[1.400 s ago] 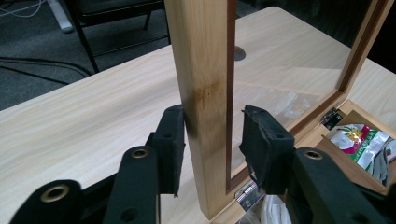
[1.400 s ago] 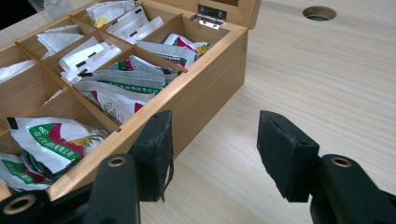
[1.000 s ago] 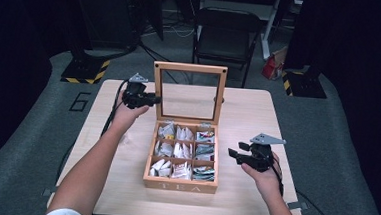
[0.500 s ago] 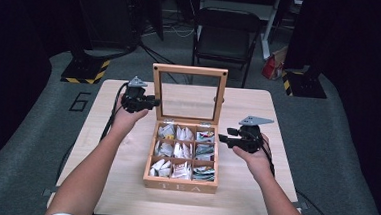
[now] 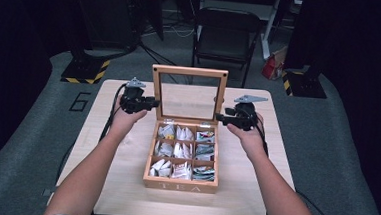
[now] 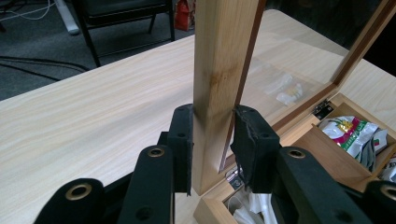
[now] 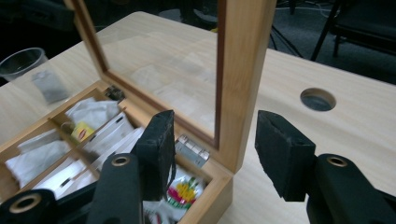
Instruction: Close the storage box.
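box: wooden tea box [image 5: 181,179] sits mid-table [image 5: 253,201], nearer my edge, "TEA" on its front wall. Nine compartments in a three-by-three grid, all holding tea bags [image 5: 181,152].
lid: glass-paned lid [image 5: 189,71] stands upright off the back hinges, wood frame all round. I see the tabletop straight through the pane.
left claw: my left gripper [image 5: 151,104] is at the lid's left post, low down, just above the hinge corner. In the left gripper view [image 6: 212,140] the post runs up between my jaws. One pad looks pressed on the outer face of the wood; the other pad sits at the inner edge by the glass. Narrow grip, holding the post.
right claw: my right gripper [image 5: 224,118] is at the lid's right post, same height. In the right gripper view [image 7: 215,144] the post stands between my jaws with clear gaps on both sides, neither pad touching. One jaw hangs over the back right compartment, the other over bare table. Jaws have just been opening, post between them, not gripped.
hinge: small metal hinge [image 7: 191,150] shows just beside the inner right jaw.
extras: clear plastic cup [image 7: 23,63] on the table past the box; round cable hole [image 7: 318,99] in the tabletop beyond the right post.
hands: left hand [image 5: 126,121] and right hand [image 5: 247,136] flank the box.
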The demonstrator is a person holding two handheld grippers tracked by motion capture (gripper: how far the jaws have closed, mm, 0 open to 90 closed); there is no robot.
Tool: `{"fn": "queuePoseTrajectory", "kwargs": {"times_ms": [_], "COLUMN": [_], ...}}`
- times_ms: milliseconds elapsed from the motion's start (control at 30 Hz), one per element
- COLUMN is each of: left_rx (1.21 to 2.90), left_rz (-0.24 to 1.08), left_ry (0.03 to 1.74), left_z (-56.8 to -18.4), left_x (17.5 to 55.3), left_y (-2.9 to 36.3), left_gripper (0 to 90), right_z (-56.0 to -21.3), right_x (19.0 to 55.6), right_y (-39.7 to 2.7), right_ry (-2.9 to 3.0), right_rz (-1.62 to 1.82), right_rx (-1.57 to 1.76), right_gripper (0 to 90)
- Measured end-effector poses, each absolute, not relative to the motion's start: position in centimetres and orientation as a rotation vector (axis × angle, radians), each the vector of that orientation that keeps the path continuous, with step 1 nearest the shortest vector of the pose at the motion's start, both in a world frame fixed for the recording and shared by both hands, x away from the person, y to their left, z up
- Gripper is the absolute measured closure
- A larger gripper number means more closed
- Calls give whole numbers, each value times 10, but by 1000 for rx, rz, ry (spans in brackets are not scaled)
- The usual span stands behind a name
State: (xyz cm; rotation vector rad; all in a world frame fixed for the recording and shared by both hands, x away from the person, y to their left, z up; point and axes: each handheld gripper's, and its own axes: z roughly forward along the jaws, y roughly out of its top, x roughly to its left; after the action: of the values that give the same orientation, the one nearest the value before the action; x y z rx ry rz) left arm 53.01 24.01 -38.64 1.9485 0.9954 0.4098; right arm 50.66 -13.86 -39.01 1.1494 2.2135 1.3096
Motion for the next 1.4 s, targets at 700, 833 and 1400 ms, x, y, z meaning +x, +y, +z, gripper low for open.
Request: {"fn": "queuePoseTrajectory", "kwargs": {"times_ms": [700,833,1400], "left_rx": [1957,1934,1905], "left_rz": [373,398,413], "left_ry": [954,939,888], "left_z": [-383,-376,-350], "left_x": [521,515,496], "left_y": [241,240,243], "left_gripper": [595,584,579], "right_z": [-377,-376,-380], "right_x": [520,517,508], "right_y": [-119,-120,-130], "right_ry": [2191,2191,2213], "right_rz": [1283,1282,1352], "right_rx": [1115,1114,1123], "right_gripper": [498,547,588]}}
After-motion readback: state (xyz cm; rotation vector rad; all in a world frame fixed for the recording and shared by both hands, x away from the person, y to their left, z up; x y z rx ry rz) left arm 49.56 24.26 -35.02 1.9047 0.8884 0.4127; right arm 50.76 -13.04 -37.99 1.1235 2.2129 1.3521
